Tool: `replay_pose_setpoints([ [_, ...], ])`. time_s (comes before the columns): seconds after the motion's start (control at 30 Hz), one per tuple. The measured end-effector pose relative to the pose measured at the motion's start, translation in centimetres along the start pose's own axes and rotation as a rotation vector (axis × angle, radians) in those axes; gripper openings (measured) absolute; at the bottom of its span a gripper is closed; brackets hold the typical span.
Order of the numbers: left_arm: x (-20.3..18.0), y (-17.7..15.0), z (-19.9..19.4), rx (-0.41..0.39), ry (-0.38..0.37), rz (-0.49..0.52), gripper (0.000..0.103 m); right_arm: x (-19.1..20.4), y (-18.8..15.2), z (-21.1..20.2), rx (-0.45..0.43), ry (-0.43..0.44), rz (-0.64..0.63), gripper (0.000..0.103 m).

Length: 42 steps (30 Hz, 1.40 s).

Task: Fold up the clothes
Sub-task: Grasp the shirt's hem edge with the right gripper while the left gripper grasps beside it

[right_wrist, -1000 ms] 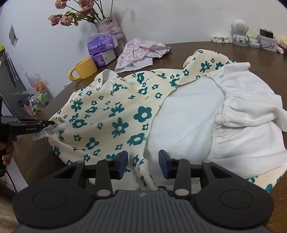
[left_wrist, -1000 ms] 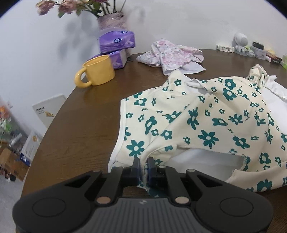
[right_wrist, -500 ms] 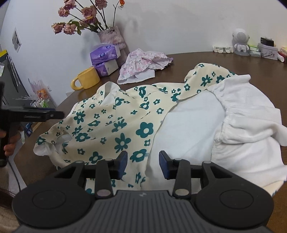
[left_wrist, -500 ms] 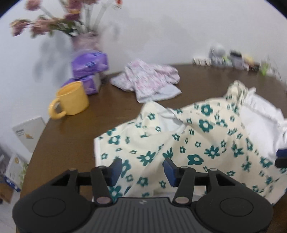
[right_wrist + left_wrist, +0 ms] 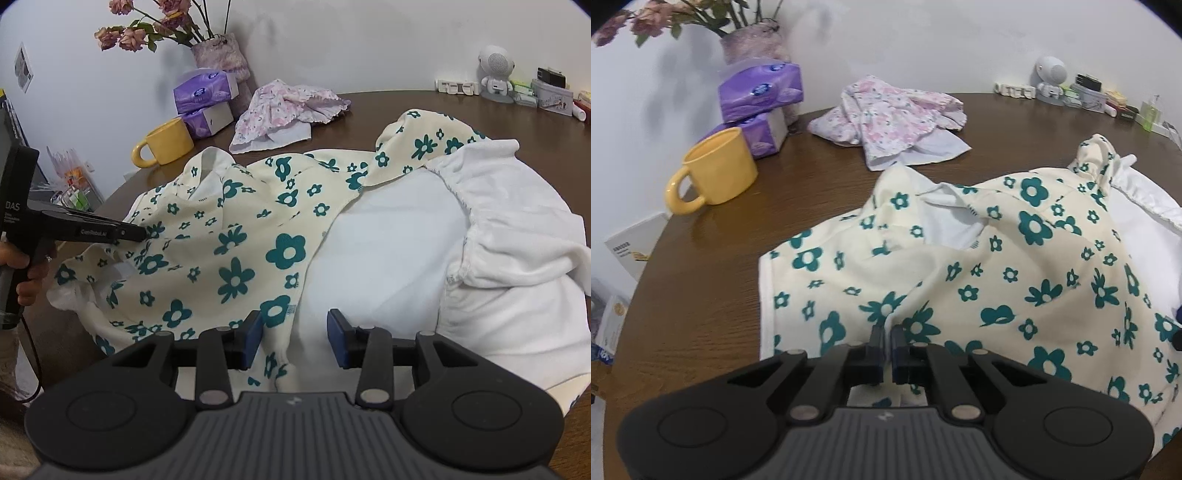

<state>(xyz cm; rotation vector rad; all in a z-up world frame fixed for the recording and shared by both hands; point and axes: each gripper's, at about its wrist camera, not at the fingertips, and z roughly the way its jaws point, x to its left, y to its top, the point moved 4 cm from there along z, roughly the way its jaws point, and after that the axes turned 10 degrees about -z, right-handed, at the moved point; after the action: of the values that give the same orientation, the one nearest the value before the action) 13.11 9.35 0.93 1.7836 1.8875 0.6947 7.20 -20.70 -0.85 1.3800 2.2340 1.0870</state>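
My left gripper (image 5: 888, 338) has just been closing, and its jaws are now pinched together on a ridge of the cream dress with green flowers (image 5: 979, 273), the cloth bunching up between the pads. Seen from my right side, that same left gripper (image 5: 142, 233) bites into the dress on the side nearest the yellow mug (image 5: 166, 142), with a hand (image 5: 26, 273) wrapped around its handle.

My right gripper (image 5: 293, 338) stands partly open over the dress's near hem, where the flowered cloth meets the white lining (image 5: 388, 251). A fold of the hem lies between the blue pads (image 5: 253, 338), but they do not press on it.

The dress is spread across the brown table (image 5: 701, 288), just in front of the mug. Beyond the mug are the purple tissue packs (image 5: 761, 90) and a vase of dried roses (image 5: 218, 55). To the mug's right, farther back, a pink floral garment (image 5: 886, 114) lies crumpled.
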Motion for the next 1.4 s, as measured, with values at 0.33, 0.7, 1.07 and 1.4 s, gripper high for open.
replay_pose_setpoints([
  [0.33, 0.8, 1.2, -4.1, -0.057, -0.086, -0.097, 0.047, -0.5, 1.1, -0.9, 0.001, 0.002, -0.004, 0.040],
  [0.7, -3.8, 8.0, -1.0, 0.121, -0.259, -0.123, 0.055, -3.7, 11.5, 1.6, 0.045, -0.129, -0.105, 0.040],
  [1.07, -4.8, 10.7, 8.1, 0.269, -0.273, -0.314, 0.052, -10.3, 13.4, 9.5, 0.147, -0.114, 0.215, 0.040],
  [1.4, -4.7, 11.1, 9.1, 0.171, -0.313, -0.297, 0.008, -12.4, 12.7, 10.3, 0.072, -0.017, 0.374, 0.007],
])
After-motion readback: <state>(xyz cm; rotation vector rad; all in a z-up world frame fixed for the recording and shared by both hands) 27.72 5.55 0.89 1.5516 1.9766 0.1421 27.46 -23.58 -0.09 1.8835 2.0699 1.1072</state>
